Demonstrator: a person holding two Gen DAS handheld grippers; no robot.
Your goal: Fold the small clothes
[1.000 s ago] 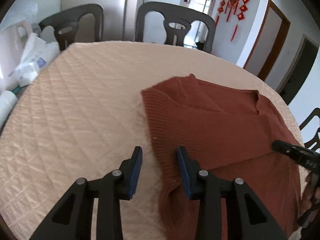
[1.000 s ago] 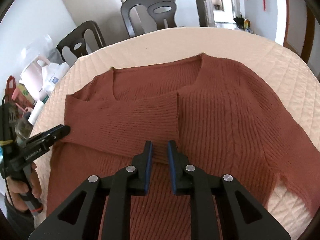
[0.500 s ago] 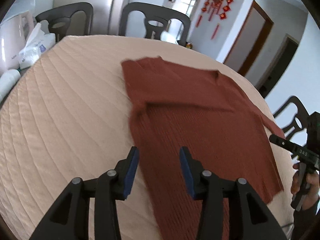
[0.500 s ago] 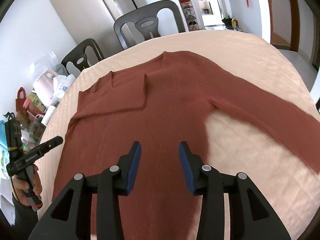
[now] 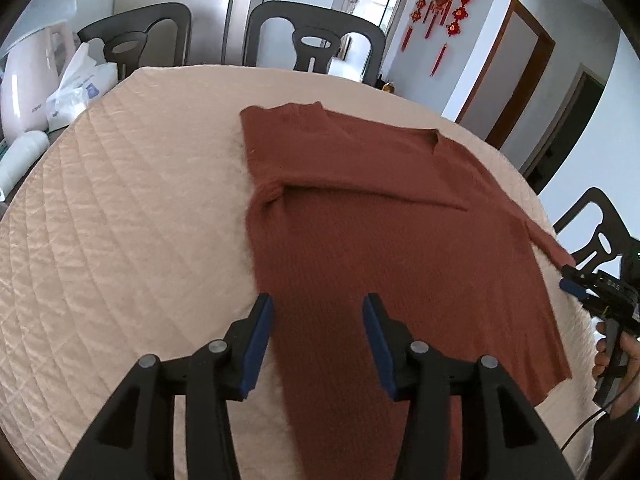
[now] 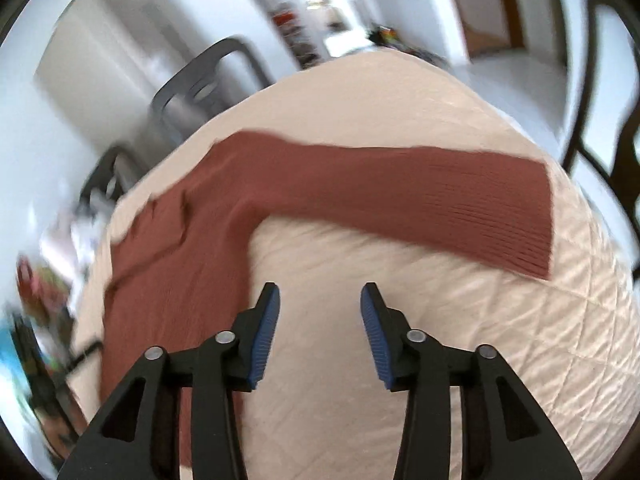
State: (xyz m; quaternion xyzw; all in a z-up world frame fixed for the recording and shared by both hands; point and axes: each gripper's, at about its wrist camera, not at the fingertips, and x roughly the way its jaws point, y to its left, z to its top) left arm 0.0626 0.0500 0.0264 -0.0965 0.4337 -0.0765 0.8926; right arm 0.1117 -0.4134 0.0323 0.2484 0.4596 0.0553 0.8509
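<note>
Rust sweater [image 5: 384, 216] flat on quilted table [image 5: 120, 208]; left gripper [image 5: 318, 336], right gripper [image 6: 320, 328] both wide, empty.

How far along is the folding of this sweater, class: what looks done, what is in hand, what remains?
Done: one sleeve lies folded across the sweater. In hand: nothing; the left gripper and right gripper hover open, the right one over bare tablecloth. Left: the other sleeve lies stretched out, and the body is unfolded.
</note>
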